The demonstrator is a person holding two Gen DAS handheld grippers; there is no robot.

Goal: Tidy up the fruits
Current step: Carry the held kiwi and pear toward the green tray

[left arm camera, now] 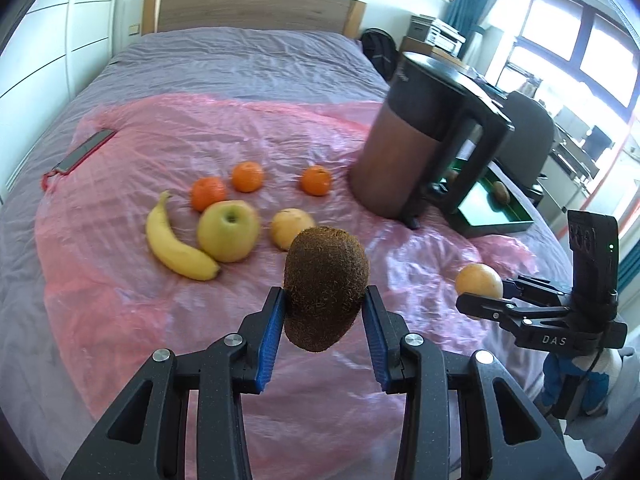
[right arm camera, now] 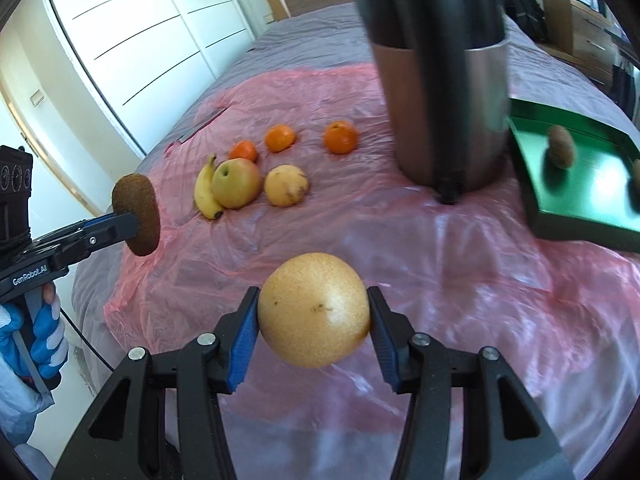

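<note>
My left gripper [left arm camera: 325, 304] is shut on a brown kiwi [left arm camera: 325, 292] and holds it above the pink sheet [left arm camera: 200, 128]; that kiwi also shows in the right wrist view [right arm camera: 137, 216]. My right gripper [right arm camera: 313, 316] is shut on a round yellow pear [right arm camera: 314, 314], also seen in the left wrist view [left arm camera: 479, 280]. On the sheet lie a banana [left arm camera: 172, 244], a green apple [left arm camera: 228, 230], a second pear [left arm camera: 290, 226] and three tangerines [left arm camera: 248, 176]. A green tray [right arm camera: 576, 204] at the right holds a kiwi [right arm camera: 561, 152].
A tall metal jug with a black handle [left arm camera: 408, 140] stands on the sheet between the fruits and the tray. A phone [left arm camera: 86, 150] lies at the sheet's far left. The bed's headboard [left arm camera: 256, 8] is beyond; a desk and chair stand at the right.
</note>
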